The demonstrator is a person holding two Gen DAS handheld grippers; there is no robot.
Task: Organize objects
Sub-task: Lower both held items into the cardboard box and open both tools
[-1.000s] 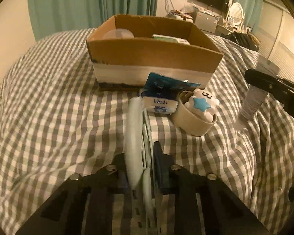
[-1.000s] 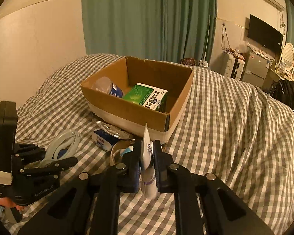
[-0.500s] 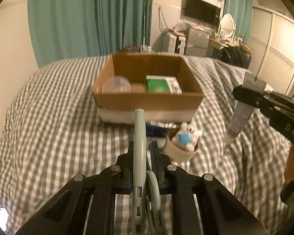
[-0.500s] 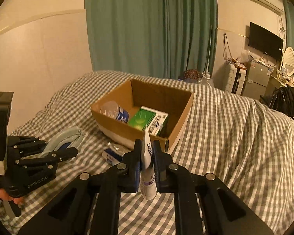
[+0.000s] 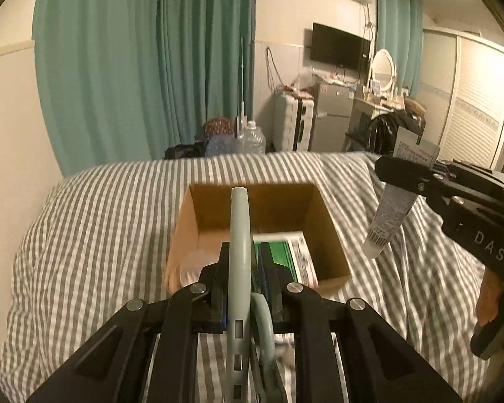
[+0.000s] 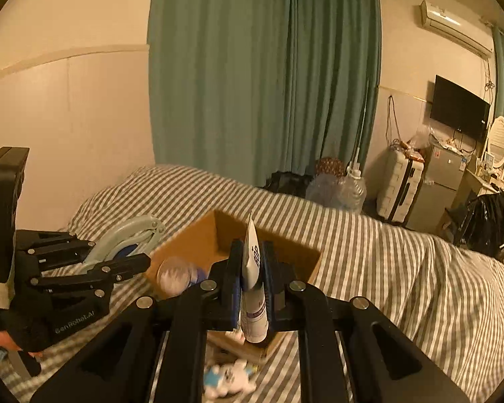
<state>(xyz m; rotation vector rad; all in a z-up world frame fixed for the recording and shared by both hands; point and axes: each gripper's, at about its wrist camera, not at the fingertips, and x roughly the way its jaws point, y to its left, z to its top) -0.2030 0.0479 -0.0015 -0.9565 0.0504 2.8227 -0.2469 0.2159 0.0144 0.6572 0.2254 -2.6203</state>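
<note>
Cardboard box (image 5: 322, 221), brown, open-topped and rectangular, sits on the striped bedspread (image 5: 100, 221) ahead of both grippers and contains a green-and-white carton (image 5: 294, 252) and a clear round container (image 5: 193, 268). Left gripper (image 5: 243, 268) clamps a pale grey-green curved plastic tool (image 5: 240, 235), held on edge with its long axis running away from the camera toward the box. Right gripper (image 6: 252, 265) pinches a white soft tube (image 6: 253, 302) near its flat crimped end, long axis roughly vertical, cap end down, above the box's near edge.
</note>
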